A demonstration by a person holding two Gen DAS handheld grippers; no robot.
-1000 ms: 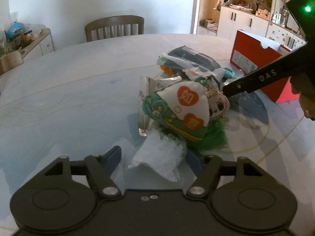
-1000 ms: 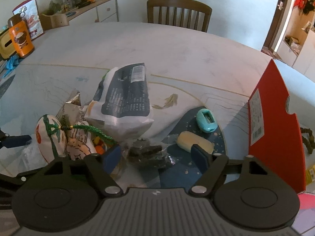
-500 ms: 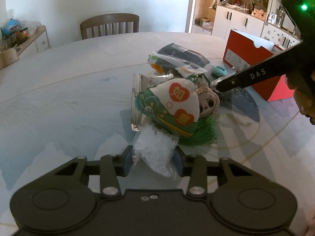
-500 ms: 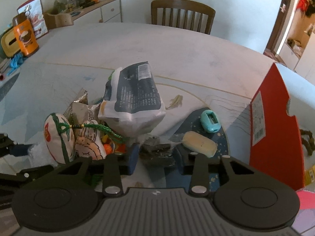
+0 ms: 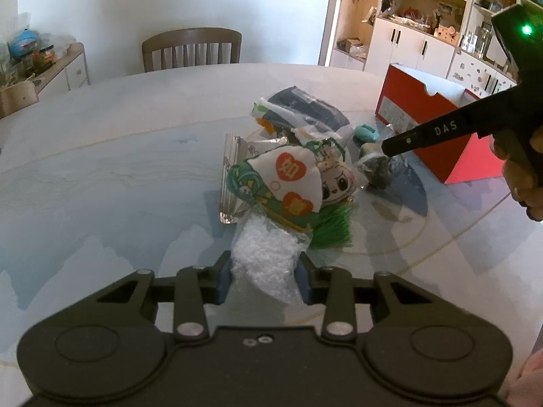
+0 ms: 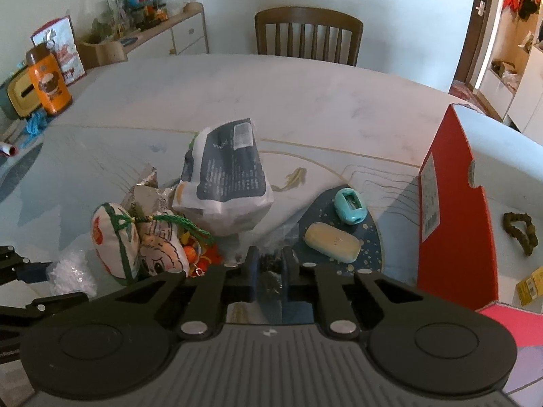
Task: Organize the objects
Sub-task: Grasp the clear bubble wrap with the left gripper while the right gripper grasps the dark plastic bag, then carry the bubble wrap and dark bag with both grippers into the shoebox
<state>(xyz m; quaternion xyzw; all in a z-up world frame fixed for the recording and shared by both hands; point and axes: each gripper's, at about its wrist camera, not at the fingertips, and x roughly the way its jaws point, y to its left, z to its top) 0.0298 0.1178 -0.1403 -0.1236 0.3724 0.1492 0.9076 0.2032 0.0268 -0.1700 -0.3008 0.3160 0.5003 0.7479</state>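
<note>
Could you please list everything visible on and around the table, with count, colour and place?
Table: one, pale marble, under everything.
Clear bag of white granules: one, between the left fingers.
Dark packet: one, blackish, between the right fingers.
Plush charms: two, white-green and cream, pile centre.
Snack bag: one, dark grey and white, atop pile.
Foil wrapper: one, silver, beside the charms.
Soap bar: one, yellow, on blue patch.
Sharpener: one, teal, behind the soap.
Box: one, red, right.
Chair: one, brown, far side.
Bottle: one, orange, far left.
Left gripper: black, closed.
Right gripper: black, closed.
</note>
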